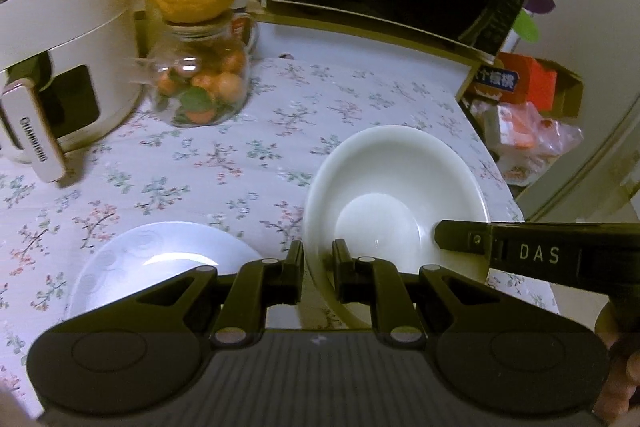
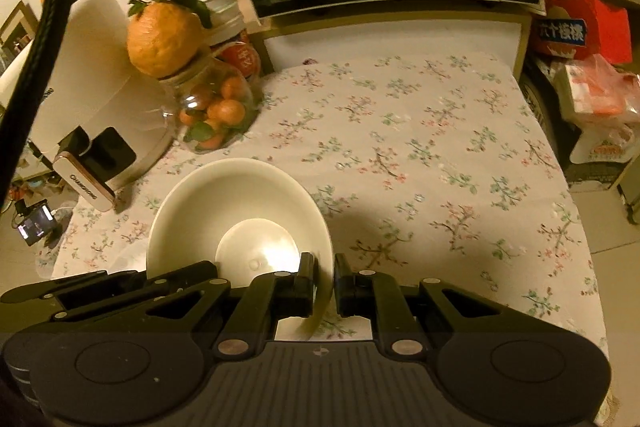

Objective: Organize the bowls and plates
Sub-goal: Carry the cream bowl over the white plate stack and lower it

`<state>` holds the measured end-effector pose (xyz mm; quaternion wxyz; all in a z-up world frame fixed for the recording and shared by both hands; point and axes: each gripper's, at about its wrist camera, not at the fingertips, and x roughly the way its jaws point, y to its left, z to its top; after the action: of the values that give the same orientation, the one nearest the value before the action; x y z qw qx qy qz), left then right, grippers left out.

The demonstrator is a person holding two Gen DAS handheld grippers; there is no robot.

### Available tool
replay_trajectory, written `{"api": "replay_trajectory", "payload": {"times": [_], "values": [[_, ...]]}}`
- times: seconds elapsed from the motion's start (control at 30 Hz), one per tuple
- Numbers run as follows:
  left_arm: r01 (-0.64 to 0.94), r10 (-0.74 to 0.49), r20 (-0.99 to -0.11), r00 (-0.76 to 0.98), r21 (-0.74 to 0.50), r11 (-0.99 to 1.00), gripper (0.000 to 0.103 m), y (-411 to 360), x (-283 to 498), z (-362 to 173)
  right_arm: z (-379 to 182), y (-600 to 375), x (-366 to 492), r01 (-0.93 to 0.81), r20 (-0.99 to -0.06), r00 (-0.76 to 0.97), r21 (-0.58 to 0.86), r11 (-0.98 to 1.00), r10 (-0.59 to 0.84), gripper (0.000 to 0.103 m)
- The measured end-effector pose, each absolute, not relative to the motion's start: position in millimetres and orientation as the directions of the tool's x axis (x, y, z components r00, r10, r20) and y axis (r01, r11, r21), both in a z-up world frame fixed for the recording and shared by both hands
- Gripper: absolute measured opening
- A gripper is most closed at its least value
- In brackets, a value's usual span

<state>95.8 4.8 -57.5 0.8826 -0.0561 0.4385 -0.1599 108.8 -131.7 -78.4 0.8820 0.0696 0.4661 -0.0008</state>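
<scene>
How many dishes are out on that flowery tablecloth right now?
2. A deep white ceramic bowl is clamped at opposite sides of its rim by both grippers. A shallow white patterned plate lies on the cloth beside it, partly hidden behind the left gripper.

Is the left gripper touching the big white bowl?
Touching. The left wrist view shows the left gripper shut on the white bowl, with the bowl's rim pinched between its two fingers.
</scene>
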Motion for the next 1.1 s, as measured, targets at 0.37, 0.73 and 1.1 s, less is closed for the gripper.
{"api": "replay_trajectory", "payload": {"times": [0.37, 0.73, 1.1], "values": [[0.157, -0.288, -0.768, 0.572, -0.242, 0.957, 0.013, 38.7, 93.6, -60.3, -83.4, -92.7, 120.3, -0.016, -0.827, 0.552, 0.119, 0.993, 0.108, 0.010], [0.086, -0.243, -0.785, 0.570, -0.237, 0.968, 0.013, 74.5, 90.1, -64.6, -91.1, -53.8, 131.3, -0.089, -0.840, 0.526, 0.102, 0.991, 0.134, 0.010], [0.052, -0.225, -0.823, 0.522, -0.232, 0.971, 0.013, 101.5, 84.5, -77.4, -108.9, -23.7, 130.0, -0.148, -0.874, 0.460, 0.100, 0.984, 0.158, 0.011]]}}
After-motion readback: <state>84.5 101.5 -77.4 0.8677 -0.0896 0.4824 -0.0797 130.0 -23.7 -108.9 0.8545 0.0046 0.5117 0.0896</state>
